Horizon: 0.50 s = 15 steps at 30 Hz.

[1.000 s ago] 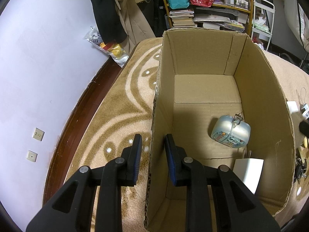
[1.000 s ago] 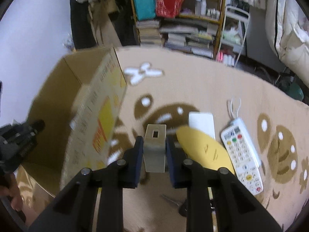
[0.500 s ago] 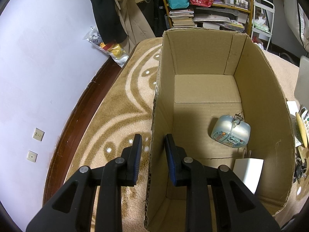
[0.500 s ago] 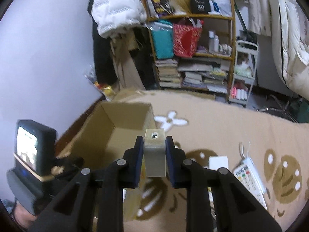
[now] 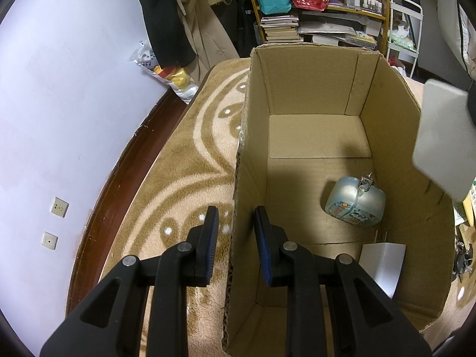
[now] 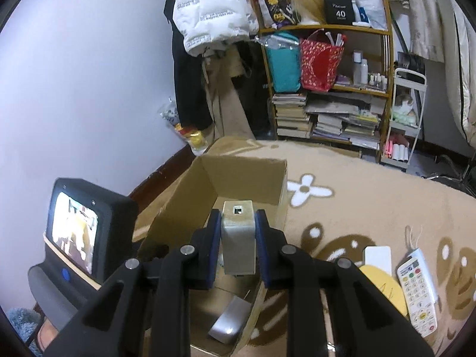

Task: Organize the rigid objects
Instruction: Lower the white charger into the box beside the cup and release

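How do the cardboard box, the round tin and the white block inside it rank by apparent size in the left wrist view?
1. cardboard box, by far the largest.
2. and 3. round tin and white block: they look about alike; the block lies nearer the camera and is partly hidden behind the left gripper, so I won't rank them.

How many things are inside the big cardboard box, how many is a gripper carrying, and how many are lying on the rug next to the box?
Inside the cardboard box: 2, a bluish tin and a white block.
Carried by the right gripper: 1, a grey block.
On the rug: 3, a remote, a white card, a yellow piece.
Total: 6.
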Available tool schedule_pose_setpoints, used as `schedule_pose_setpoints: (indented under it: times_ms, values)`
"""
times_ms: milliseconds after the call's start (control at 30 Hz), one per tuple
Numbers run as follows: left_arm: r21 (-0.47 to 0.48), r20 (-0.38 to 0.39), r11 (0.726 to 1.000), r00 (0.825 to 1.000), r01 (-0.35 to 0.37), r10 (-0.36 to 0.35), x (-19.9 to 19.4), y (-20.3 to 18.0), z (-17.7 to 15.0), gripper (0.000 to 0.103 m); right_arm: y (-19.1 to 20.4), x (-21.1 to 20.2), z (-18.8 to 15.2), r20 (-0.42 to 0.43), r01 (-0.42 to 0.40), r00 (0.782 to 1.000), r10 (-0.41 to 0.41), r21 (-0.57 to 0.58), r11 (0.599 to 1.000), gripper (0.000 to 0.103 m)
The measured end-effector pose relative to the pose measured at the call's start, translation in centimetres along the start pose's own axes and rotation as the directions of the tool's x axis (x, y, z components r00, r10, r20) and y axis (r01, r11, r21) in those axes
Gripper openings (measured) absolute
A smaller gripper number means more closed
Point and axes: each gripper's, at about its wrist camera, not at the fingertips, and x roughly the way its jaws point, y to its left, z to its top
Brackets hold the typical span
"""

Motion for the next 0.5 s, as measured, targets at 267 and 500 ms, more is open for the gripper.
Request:
schedule_pose_setpoints:
  times_ms: [267, 500]
  values:
    - [0.009, 0.004, 1.000, 1.000, -0.005, 0.005, 0.0, -0.3, -0.1, 0.024, -1.1, 1.0, -1.0, -0.037, -0.016, 0.999, 0.018, 0.042, 0.999, 0.024]
    - [0.007, 0.005, 1.000, 1.000, 0.006, -0.006, 0.0, -0.3, -0.1, 0.024, -1.2, 0.0, -0.6, -0.002, -0.007, 1.000, 0.007, 0.035, 0.999, 0.024]
